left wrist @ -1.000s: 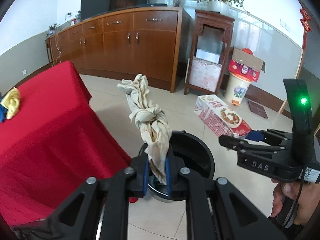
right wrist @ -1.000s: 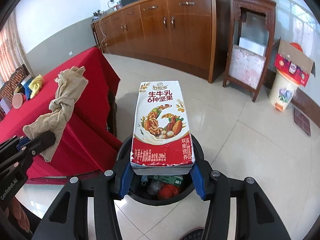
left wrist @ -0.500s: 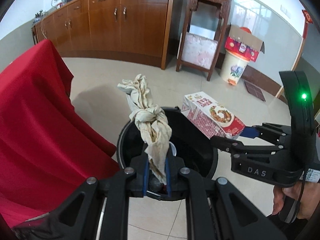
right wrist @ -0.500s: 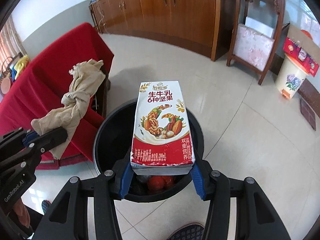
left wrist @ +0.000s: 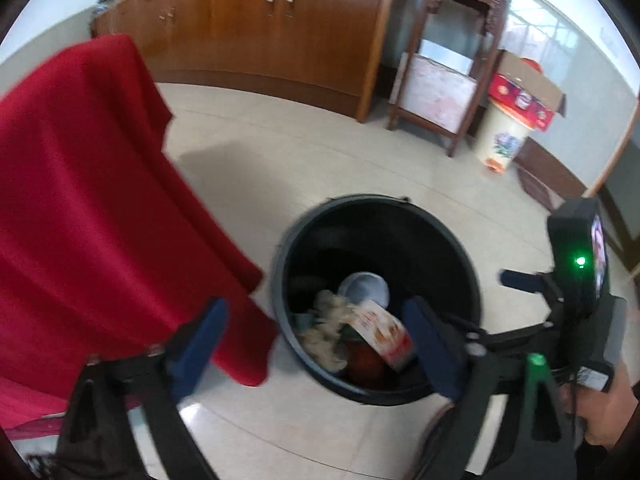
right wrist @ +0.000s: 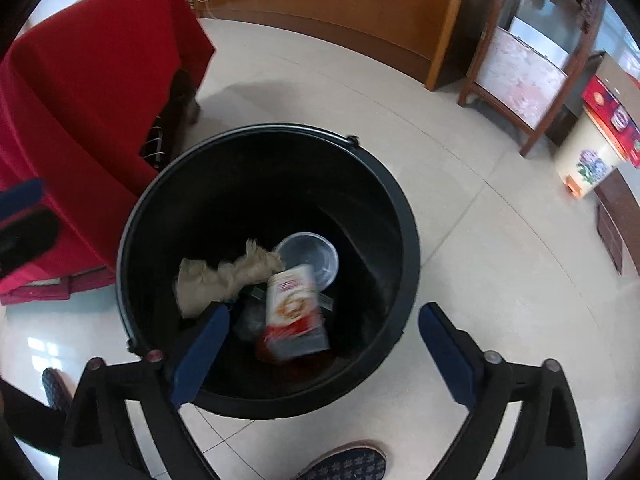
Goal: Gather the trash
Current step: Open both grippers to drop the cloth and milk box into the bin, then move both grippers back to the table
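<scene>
Right wrist: both claws [right wrist: 324, 344] [left wrist: 316, 344] gape wide, empty, over bin [right wrist: 404, 208].

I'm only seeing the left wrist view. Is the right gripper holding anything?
Observer: No. The right gripper is open with nothing between its fingers; the milk carton lies in the black bin.
Operator: Anything on the floor near the bin?
Observer: A patterned shoe, by the bin's near side.
Operator: And on the table side?
Observer: A dark table leg shows under the red cloth, close to the bin.
</scene>
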`<act>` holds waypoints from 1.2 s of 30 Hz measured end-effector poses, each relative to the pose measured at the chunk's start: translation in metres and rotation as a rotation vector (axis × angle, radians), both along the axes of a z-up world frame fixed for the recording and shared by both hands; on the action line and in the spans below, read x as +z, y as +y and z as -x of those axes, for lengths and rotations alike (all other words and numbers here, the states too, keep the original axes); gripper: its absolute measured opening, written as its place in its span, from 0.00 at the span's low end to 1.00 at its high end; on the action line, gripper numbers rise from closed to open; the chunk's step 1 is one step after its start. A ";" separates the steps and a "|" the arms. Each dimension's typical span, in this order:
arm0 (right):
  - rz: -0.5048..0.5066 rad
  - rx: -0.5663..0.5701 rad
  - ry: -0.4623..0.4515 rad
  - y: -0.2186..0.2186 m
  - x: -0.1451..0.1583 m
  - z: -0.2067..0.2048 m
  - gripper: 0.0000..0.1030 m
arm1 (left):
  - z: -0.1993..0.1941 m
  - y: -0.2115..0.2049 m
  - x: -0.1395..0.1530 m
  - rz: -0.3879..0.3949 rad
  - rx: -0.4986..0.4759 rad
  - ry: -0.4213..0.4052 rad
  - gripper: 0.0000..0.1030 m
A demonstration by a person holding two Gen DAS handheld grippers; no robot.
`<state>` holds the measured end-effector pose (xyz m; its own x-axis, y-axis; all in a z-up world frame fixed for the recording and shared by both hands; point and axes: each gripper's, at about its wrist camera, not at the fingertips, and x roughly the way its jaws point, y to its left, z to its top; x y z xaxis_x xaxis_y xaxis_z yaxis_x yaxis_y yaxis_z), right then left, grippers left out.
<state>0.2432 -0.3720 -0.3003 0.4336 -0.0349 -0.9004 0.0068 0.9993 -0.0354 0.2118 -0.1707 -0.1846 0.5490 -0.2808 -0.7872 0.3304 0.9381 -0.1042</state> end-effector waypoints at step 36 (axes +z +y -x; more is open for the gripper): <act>-0.062 0.146 -0.290 0.124 0.137 0.051 1.00 | 0.051 0.113 0.070 -0.022 0.213 -0.176 0.94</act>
